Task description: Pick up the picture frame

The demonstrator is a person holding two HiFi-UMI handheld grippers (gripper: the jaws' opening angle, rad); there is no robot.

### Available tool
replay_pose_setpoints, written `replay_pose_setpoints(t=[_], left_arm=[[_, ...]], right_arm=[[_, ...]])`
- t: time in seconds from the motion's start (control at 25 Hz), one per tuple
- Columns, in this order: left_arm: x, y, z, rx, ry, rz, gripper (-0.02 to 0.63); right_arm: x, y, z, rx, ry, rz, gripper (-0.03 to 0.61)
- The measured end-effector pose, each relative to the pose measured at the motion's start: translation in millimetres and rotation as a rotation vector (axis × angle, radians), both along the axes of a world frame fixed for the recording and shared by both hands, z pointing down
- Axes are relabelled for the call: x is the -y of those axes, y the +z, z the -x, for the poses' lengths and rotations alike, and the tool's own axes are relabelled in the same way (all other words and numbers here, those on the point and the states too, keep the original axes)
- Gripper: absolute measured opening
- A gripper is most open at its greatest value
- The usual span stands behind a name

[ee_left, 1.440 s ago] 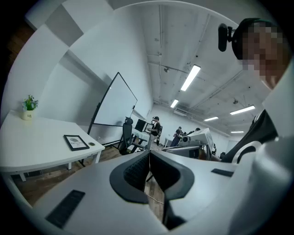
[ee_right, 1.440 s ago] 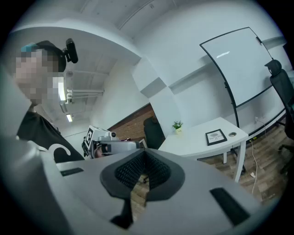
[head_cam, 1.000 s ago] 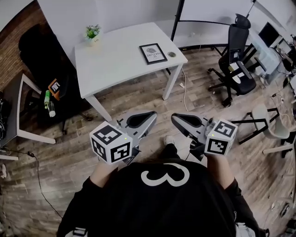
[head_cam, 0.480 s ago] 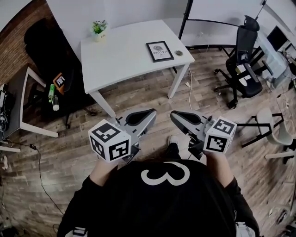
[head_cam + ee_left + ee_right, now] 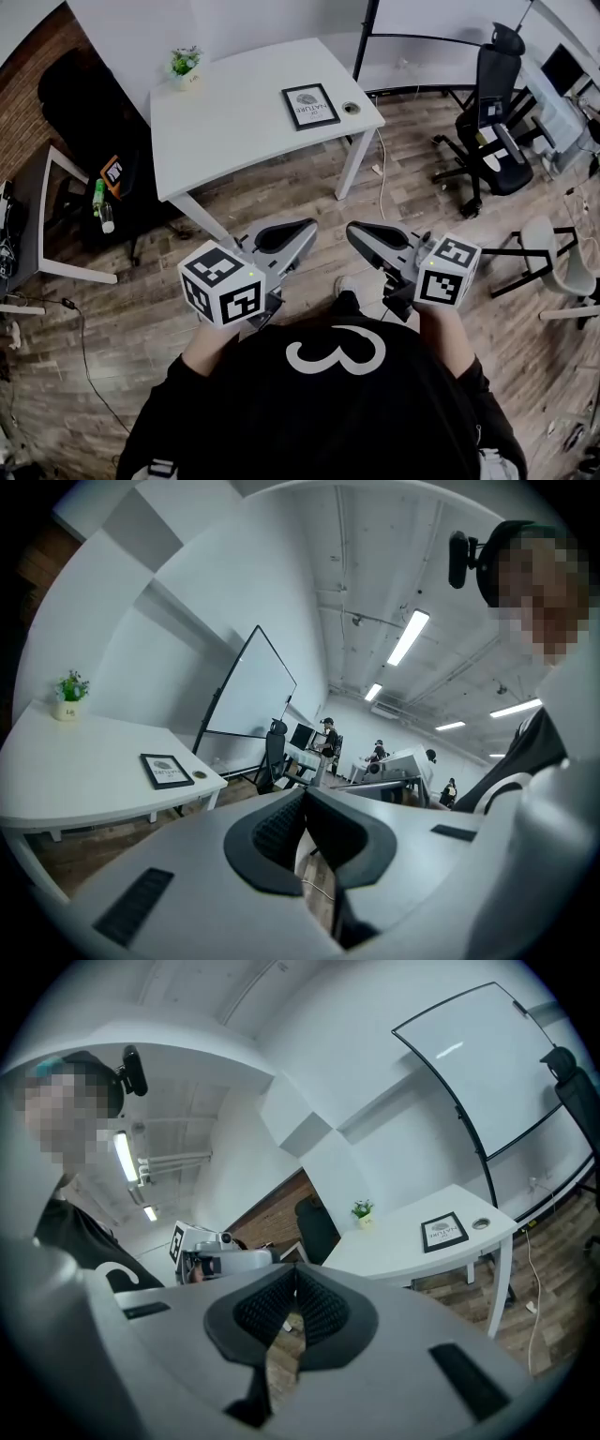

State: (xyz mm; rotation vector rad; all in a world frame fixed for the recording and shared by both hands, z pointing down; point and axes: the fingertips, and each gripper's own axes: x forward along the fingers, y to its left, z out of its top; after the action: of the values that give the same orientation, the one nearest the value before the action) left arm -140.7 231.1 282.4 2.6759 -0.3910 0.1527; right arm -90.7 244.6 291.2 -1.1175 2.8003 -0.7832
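Note:
The black picture frame (image 5: 311,106) lies flat near the right end of the white table (image 5: 234,141), well ahead of me. It also shows small in the left gripper view, picture frame (image 5: 167,771), and in the right gripper view, picture frame (image 5: 442,1232). My left gripper (image 5: 307,231) and right gripper (image 5: 354,236) are held side by side in front of my body, above the wooden floor and short of the table. Both are shut with nothing between the pads, as the left gripper (image 5: 305,797) and right gripper (image 5: 294,1279) show close up.
A small potted plant (image 5: 185,66) stands at the table's far left corner, and a small round object (image 5: 351,109) lies right of the frame. Black office chairs (image 5: 492,122) stand at the right, a whiteboard stand (image 5: 367,37) behind, and a low side table (image 5: 42,216) with a bottle at the left.
The head view swung slightly right and then back. Both grippers stay shut and keep their places in front of my body, with the table at about the same distance.

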Motion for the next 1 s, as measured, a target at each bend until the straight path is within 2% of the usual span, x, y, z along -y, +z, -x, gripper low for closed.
replay_pose_setpoints(t=[0.48, 0.68, 1.0], left_arm=[[68.2, 15.0, -93.4, 0.032, -0.027, 0.062, 0.017], [82.9, 25.8, -116.8, 0.044, -0.040, 0.069, 0.017], [125.7, 23.3, -178.9, 0.081, -0.085, 0.066, 0.016]], right_arm=[[73.7, 7.6, -87.1, 0.034, -0.040, 0.040, 0.025], [91.8, 13.5, -106.9, 0.033, -0.064, 0.029, 0.025], [135.6, 12.8, -163.6, 0.057, -0.117, 0.031, 0.025]])
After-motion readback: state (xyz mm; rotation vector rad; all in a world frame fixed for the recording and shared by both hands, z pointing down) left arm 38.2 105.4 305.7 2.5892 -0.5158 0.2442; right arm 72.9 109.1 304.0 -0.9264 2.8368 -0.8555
